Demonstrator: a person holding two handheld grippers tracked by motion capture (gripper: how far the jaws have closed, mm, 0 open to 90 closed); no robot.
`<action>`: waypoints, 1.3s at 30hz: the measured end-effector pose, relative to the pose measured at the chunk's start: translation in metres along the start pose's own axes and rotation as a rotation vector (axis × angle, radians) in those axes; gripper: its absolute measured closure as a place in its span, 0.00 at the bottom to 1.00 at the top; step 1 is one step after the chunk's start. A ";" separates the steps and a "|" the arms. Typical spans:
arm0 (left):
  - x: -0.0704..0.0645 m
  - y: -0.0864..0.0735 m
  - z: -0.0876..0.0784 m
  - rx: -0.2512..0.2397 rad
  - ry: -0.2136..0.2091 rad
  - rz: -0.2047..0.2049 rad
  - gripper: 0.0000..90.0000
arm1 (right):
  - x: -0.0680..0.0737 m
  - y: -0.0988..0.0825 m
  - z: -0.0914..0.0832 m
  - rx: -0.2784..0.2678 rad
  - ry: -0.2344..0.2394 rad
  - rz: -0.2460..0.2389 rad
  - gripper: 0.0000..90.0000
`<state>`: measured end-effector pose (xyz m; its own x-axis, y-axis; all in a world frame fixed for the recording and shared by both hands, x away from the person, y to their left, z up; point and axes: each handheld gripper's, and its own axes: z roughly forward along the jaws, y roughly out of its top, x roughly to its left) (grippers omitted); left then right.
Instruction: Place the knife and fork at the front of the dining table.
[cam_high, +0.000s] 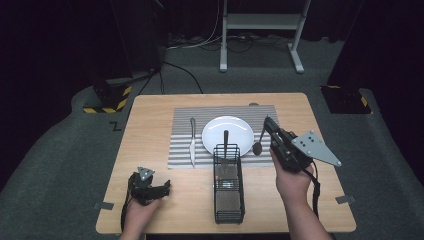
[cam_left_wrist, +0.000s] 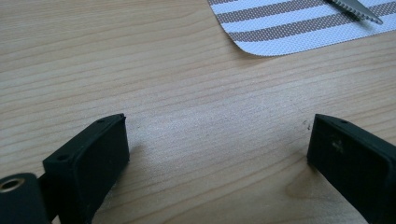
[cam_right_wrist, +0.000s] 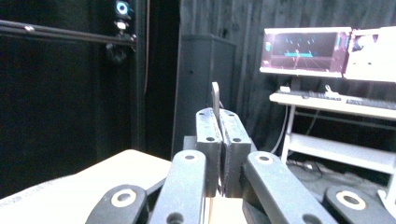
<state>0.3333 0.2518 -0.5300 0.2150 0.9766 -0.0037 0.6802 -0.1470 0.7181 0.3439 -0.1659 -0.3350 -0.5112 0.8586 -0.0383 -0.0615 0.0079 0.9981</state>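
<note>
My right gripper (cam_high: 268, 124) is raised over the right edge of the striped placemat (cam_high: 182, 150), shut on the handle of a dark spoon (cam_high: 258, 146) whose bowl hangs down beside the white plate (cam_high: 235, 126). In the right gripper view the jaws (cam_right_wrist: 220, 116) are pressed together with the spoon handle's end (cam_right_wrist: 215, 95) sticking up between them. My left gripper (cam_high: 166, 188) rests on the wood at the front left, open and holding nothing (cam_left_wrist: 217, 154). A knife (cam_high: 192, 142) lies on the placemat to the left of the plate; its serrated tip (cam_left_wrist: 359, 9) shows in the left gripper view.
A black wire basket (cam_high: 229, 190) stands at the front middle of the table with a dark-handled utensil (cam_high: 226, 139) upright in its far end. A corner of the placemat (cam_left_wrist: 299, 28) lies ahead of the left gripper. Desk legs and cables sit on the floor beyond the table.
</note>
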 end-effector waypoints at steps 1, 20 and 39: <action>0.000 0.000 0.000 0.000 0.000 0.000 0.06 | -0.002 -0.004 0.000 0.008 -0.005 0.005 0.98; -0.001 -0.001 0.000 -0.002 -0.001 -0.003 0.05 | -0.039 -0.062 0.017 0.143 -0.034 0.036 0.98; -0.001 -0.001 -0.001 -0.001 -0.004 -0.001 0.05 | -0.070 -0.105 0.067 0.268 -0.015 0.122 0.98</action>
<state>0.3315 0.2508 -0.5306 0.2171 0.9761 -0.0074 0.6797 -0.1457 0.7189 0.4430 -0.1924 -0.4338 -0.4878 0.8692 0.0815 0.2296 0.0376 0.9726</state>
